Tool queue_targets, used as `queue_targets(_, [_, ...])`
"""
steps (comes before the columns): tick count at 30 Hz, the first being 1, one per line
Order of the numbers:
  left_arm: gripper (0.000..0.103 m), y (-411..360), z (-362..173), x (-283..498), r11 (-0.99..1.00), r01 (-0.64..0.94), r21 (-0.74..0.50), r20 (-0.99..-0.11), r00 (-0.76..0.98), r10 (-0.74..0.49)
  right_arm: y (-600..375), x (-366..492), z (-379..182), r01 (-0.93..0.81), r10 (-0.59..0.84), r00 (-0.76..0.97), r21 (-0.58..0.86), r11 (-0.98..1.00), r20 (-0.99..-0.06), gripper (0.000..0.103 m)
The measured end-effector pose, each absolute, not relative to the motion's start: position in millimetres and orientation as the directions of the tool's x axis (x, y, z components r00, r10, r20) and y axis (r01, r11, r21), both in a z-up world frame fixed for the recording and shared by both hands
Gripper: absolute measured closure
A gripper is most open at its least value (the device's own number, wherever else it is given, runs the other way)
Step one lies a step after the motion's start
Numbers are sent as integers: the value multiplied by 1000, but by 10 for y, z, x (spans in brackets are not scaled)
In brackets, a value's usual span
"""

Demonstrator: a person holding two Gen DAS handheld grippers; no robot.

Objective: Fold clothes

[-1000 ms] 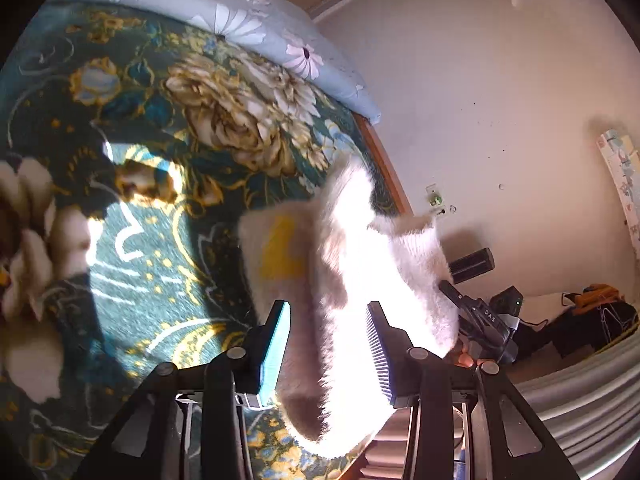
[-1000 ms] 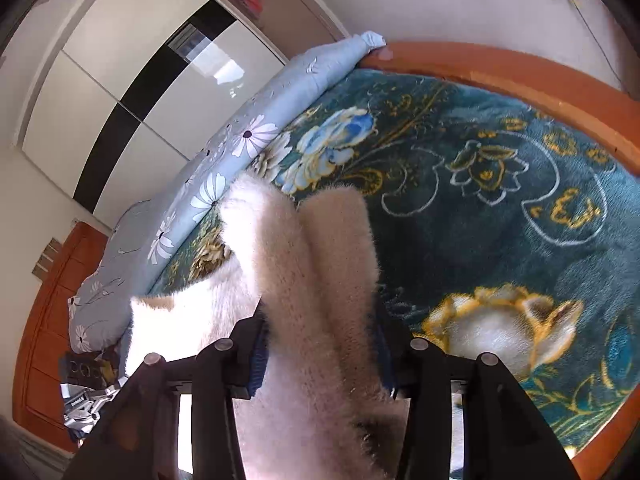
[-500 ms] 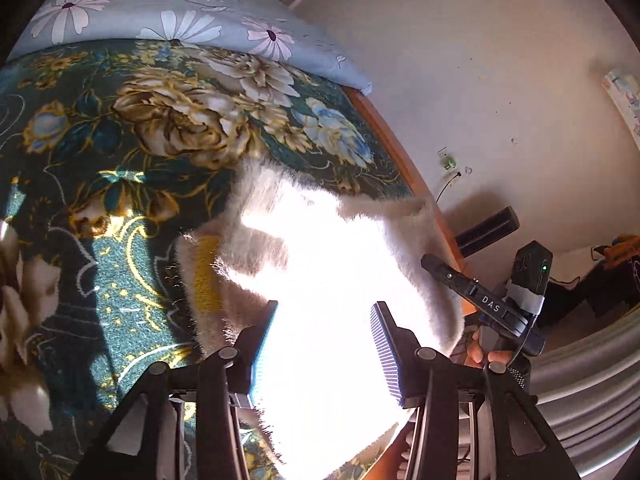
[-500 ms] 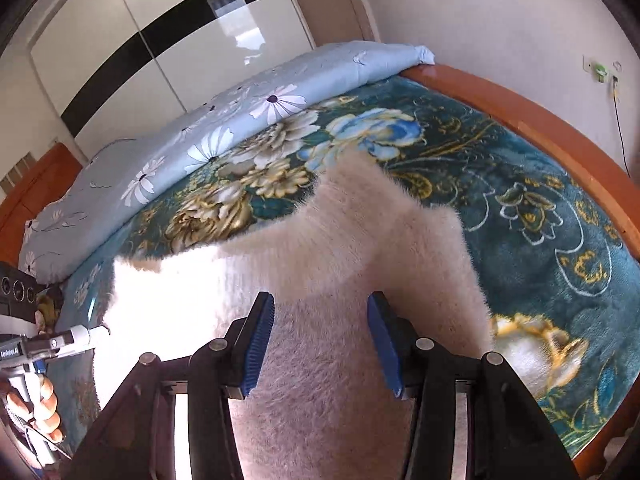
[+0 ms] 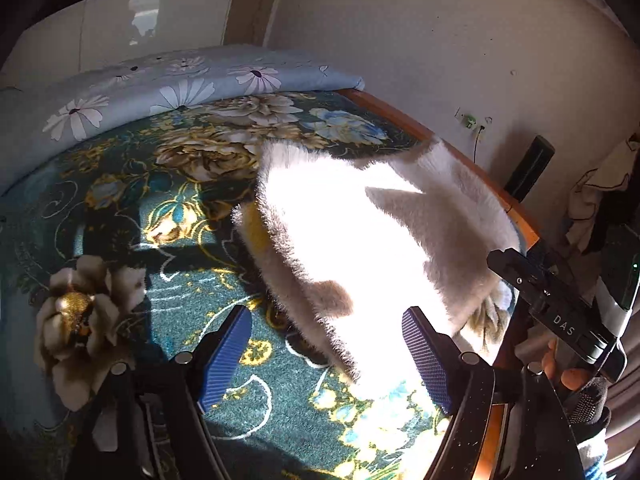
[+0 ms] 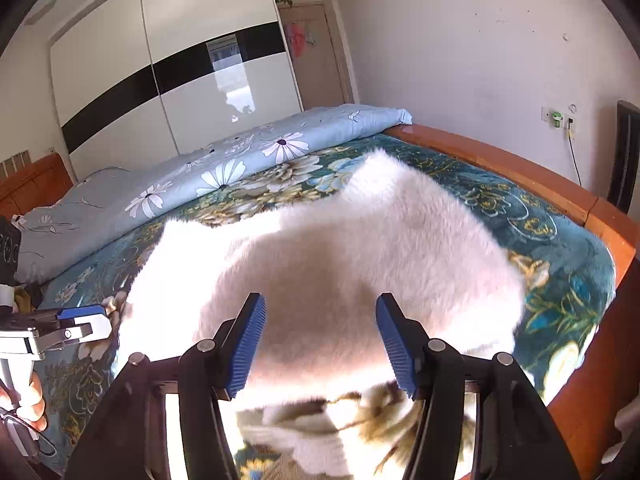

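Where the fluffy white garment [image 6: 328, 256] was being pinched between both pairs of fingers a second ago, it is now being left lying on the floral blanket [image 5: 120, 216], near the wooden bed edge [image 6: 520, 172]. The left gripper [image 5: 326, 354] and right gripper [image 6: 320, 344] are both being held wide open, with nothing gripped. "DAS" is being shown on the right tool's body. The garment's sunlit middle is being washed out, so its folds perhaps cannot be traced.

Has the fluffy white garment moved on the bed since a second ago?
Yes. The fluffy white fur garment was bunched upright between the right tongs; now it lies spread flat on the teal floral blanket, released.
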State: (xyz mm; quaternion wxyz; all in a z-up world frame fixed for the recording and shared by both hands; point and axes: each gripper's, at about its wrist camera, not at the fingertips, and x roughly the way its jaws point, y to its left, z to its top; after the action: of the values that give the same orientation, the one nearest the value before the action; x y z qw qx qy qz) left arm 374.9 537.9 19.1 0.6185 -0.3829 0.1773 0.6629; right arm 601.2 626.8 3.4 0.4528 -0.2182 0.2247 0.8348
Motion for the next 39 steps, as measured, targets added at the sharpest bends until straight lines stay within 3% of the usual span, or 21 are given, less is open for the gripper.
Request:
queue_targets(2, [12, 5225, 129, 3825, -184, -963, -197, -721, 15, 693, 6060, 6005, -34, -858, 661, -486, 170, -484, -572, 42])
queue_targets(5, [0, 5005, 42, 3852, -199, -957, -211, -702, 7, 713, 5766, 6003, -92, -860, 675, -488, 171, -481, -554, 24])
queue_targets(9, [0, 4818, -3, 3816, -260, -941, -217, -706, -33, 708, 5516, 5994, -187, -874, 688, -464, 163, -457, -559, 19])
queue_targets(12, [0, 4694, 34, 3814, -299, -938, -173, -701, -96, 706, 5411, 5985, -243, -892, 698, -437, 174, -417, -567, 6])
queue_targets(15, [0, 4551, 92, 3822, -299, -941, -158, -676, -118, 727, 5363, 5996, -288, -892, 691, -448, 233, -388, -567, 2])
queue_targets(31, [0, 4364, -10, 4003, -273, -941, -200, -634, -88, 768, 5105, 6147, -298, -955, 725, -274, 89, -283, -632, 0])
queue_targets(39, [0, 4343, -46, 3993, -292, -940, -174, -632, -121, 766, 5212, 6113, -286, -938, 690, -340, 182, -294, -639, 0])
